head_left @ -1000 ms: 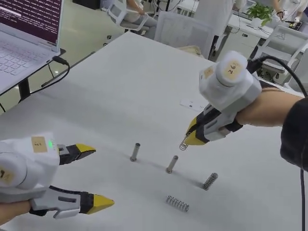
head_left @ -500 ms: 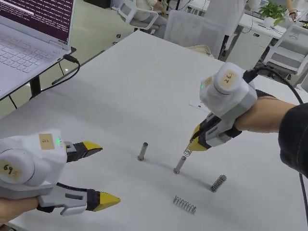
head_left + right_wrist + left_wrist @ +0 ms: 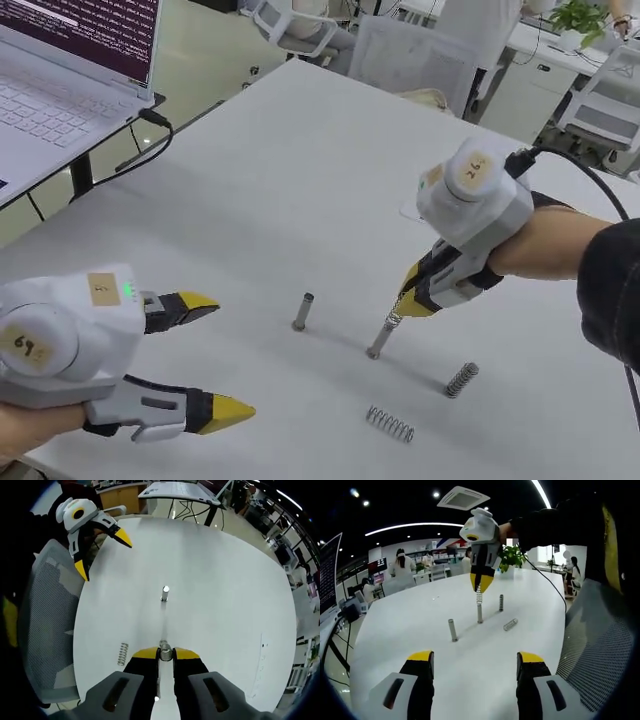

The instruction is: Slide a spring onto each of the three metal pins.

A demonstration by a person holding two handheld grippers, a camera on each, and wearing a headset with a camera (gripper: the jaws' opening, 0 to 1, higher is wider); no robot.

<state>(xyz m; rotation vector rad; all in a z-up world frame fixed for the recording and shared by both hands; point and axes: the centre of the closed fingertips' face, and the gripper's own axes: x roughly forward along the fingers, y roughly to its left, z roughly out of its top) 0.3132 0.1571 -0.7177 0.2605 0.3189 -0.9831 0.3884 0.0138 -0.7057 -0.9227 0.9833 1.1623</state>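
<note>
Here, right gripper (image 3: 405,303), jaws pinching spring (image 3: 393,320), is holding it upright, lower end at top of middle pin (image 3: 378,343), axes nearly lining up; left gripper (image 3: 232,355), jaws spread, is idling well apart over counter (image 3: 250,180).

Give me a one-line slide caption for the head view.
Right gripper holds a spring atop the middle pin; left gripper hangs open nearby.

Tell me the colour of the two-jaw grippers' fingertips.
Yellow fingertips on the left gripper, black behind; clearest in left gripper view.
</note>
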